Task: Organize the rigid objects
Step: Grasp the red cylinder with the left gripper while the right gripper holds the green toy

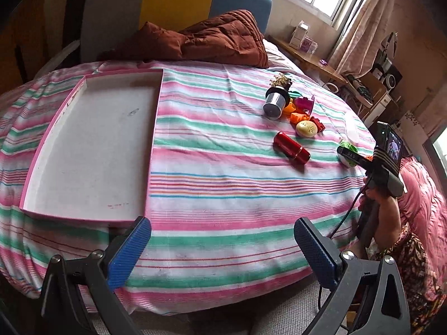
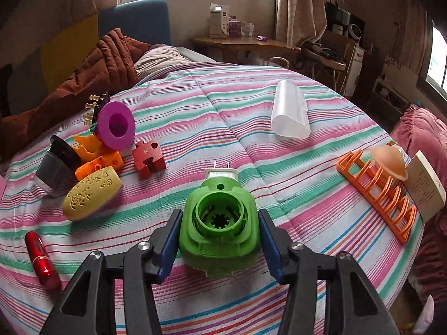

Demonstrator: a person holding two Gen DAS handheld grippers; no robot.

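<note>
My right gripper (image 2: 219, 233) is shut on a green plug-in device (image 2: 219, 223), pads pressed on both its sides, just above the striped bed. To its left lie a yellow perforated egg (image 2: 90, 196), a red puzzle block (image 2: 148, 157), orange pieces (image 2: 97, 162), a purple funnel (image 2: 116, 125), a silver-black cap (image 2: 57, 167) and a red tube (image 2: 42, 261). My left gripper (image 1: 222, 248) is open and empty over the bed's near edge, right of the pink-rimmed tray (image 1: 92, 145). The red tube (image 1: 292, 148) and egg (image 1: 306, 129) lie far ahead of it.
A clear plastic cover (image 2: 290, 111), an orange rack (image 2: 377, 192), a peach dome (image 2: 388, 162) and a card (image 2: 426, 185) lie on the right of the bed. A brown quilt (image 1: 212, 37) lies at the headboard. A wooden desk (image 2: 243, 43) stands beyond.
</note>
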